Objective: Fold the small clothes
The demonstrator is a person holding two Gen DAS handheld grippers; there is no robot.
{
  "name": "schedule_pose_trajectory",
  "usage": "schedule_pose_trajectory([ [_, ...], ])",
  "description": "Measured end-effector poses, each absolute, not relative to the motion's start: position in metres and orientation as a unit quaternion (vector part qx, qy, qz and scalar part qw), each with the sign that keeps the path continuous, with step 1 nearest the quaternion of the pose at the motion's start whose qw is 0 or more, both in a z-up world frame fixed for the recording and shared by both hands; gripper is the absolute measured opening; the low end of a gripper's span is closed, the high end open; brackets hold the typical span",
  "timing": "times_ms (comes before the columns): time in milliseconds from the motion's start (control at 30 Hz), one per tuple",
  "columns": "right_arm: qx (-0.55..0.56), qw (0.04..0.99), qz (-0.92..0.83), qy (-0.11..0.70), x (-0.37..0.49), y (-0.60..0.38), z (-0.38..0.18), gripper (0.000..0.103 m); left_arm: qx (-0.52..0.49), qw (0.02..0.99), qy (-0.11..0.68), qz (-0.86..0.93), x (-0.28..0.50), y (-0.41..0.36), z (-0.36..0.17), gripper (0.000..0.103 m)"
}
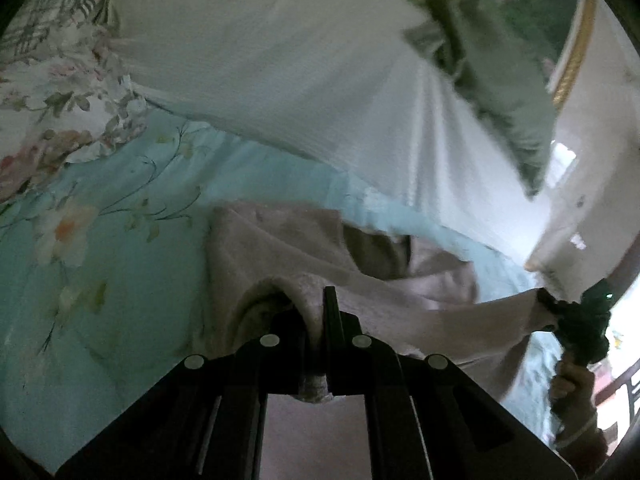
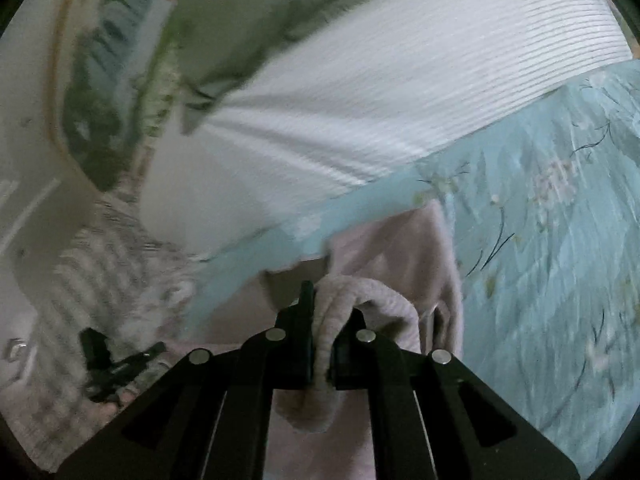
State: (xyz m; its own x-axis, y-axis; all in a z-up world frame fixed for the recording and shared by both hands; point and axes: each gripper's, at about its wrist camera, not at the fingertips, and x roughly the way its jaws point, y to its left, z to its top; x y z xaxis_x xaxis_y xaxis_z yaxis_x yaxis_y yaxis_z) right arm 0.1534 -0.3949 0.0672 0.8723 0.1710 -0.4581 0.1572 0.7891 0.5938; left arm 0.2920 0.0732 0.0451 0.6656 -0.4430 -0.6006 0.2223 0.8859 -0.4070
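Observation:
A pale pink fleecy garment (image 1: 288,248) hangs stretched between both grippers above a light blue floral bedsheet (image 1: 100,272). My left gripper (image 1: 316,320) is shut on one bunched edge of the garment. In the left wrist view the right gripper (image 1: 576,320) shows at the far right, held by a hand, gripping the other end. In the right wrist view my right gripper (image 2: 320,320) is shut on a rolled edge of the same garment (image 2: 400,248), which drapes down onto the sheet (image 2: 540,240).
A large white ribbed pillow (image 1: 280,60) lies behind the garment, also in the right wrist view (image 2: 380,88). A green cushion (image 1: 500,92) sits by a cream headboard (image 1: 592,160). A floral quilt (image 1: 52,92) is at the left.

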Motion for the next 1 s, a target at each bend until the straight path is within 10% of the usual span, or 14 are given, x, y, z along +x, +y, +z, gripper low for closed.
schedule_pose_trajectory([
  [567, 0.387, 0.869, -0.046, 0.305, 0.202, -0.437, 0.007, 0.008, -0.117, 0.881, 0.440, -0.126, 0.401, 0.051, -0.042, 0.011],
  [700, 0.373, 0.884, -0.046, 0.279, 0.179, -0.432, 0.027, 0.011, -0.127, 0.884, 0.432, -0.124, 0.377, 0.062, -0.030, 0.041],
  [833, 0.323, 0.907, -0.059, 0.263, 0.157, -0.408, 0.045, 0.051, -0.126, 0.884, 0.423, -0.153, 0.337, 0.056, -0.016, 0.045],
  [1000, 0.319, 0.911, -0.064, 0.254, 0.138, -0.400, 0.053, 0.055, -0.105, 0.877, 0.427, -0.192, 0.293, 0.031, -0.016, 0.051],
])
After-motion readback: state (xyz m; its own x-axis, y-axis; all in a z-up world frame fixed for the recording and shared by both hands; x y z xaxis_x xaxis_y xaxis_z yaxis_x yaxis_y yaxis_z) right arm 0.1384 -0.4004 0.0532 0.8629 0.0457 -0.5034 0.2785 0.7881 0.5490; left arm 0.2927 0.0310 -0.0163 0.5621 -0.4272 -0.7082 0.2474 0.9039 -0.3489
